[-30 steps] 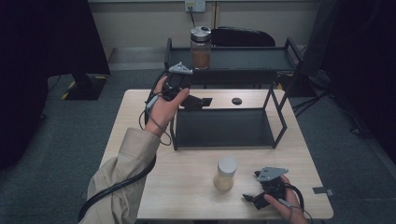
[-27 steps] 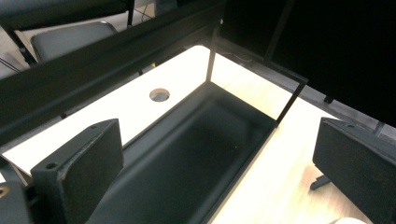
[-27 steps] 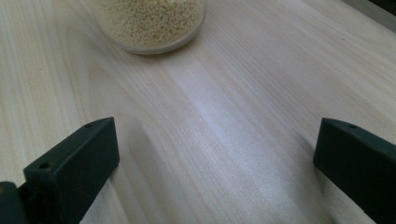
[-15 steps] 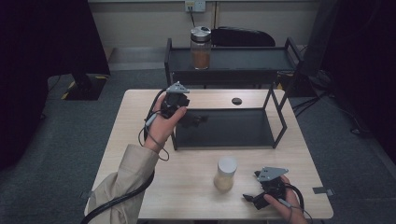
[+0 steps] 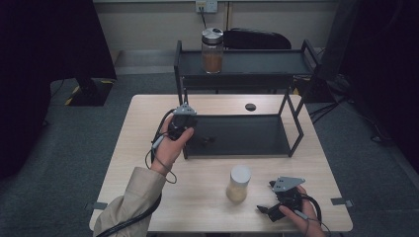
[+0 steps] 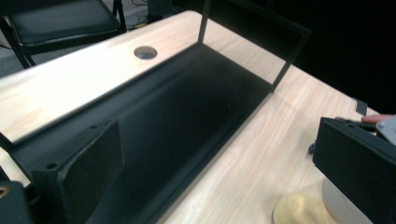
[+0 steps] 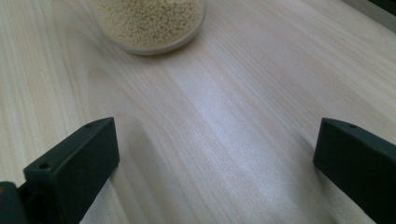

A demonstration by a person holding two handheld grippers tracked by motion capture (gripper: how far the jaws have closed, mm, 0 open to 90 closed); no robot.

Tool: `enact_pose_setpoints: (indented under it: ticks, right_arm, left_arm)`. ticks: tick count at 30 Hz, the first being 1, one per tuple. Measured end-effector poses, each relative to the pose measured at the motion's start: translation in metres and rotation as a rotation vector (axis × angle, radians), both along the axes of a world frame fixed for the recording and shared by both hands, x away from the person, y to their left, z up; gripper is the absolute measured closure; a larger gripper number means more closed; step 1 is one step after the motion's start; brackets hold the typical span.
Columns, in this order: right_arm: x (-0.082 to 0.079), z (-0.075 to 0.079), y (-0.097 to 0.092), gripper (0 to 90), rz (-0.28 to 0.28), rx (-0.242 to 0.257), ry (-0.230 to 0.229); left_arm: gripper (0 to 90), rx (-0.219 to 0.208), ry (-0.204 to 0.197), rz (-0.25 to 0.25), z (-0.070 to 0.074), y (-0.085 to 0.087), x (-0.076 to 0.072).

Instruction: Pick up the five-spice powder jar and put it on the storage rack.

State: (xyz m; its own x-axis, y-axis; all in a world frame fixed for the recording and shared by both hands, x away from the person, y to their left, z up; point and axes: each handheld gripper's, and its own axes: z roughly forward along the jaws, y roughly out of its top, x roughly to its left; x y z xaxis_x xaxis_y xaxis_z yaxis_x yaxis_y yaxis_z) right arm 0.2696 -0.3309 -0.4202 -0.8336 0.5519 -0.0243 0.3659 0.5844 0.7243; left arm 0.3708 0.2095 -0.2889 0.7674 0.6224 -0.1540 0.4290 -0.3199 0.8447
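Pale wooden table is being lit from above. Held wide apart with nothing between its jaws, the right gripper is being pointed at the grain jar just beside it. Likewise spread, the left gripper is being held over the black shelf rack.

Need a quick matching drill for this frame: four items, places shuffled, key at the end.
Items:
1. clear jar of brown contents with a silver lid
2. clear jar of pale grains with a white lid
3. left gripper
4. right gripper

Places:
A. near table edge, jaws open toward the pale jar
B. top tier of the black metal shelf
C. bare wooden table, in front of the shelf
D. at the lower tray's left end

Pairs: 1-B, 2-C, 3-D, 4-A
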Motion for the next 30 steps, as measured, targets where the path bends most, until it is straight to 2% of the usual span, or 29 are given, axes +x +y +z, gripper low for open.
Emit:
enact_pose_setpoints:
  ticks: [15, 21, 30]
  right_arm:
    - [0.0, 0.0, 0.0, 0.0, -0.001, 0.0, -0.001]
    - [0.0, 0.0, 0.0, 0.0, -0.002, 0.0, -0.001]
    - [0.0, 0.0, 0.0, 0.0, -0.002, 0.0, -0.001]
  left_arm:
    - [1.2, 0.0, 0.037, 0.002, -0.047, 0.015, -0.012]
    - [1.2, -0.001, 0.04, 0.0, -0.057, 0.021, -0.017]
    - [1.2, 0.015, 0.036, 0.002, -0.077, 0.035, -0.035]
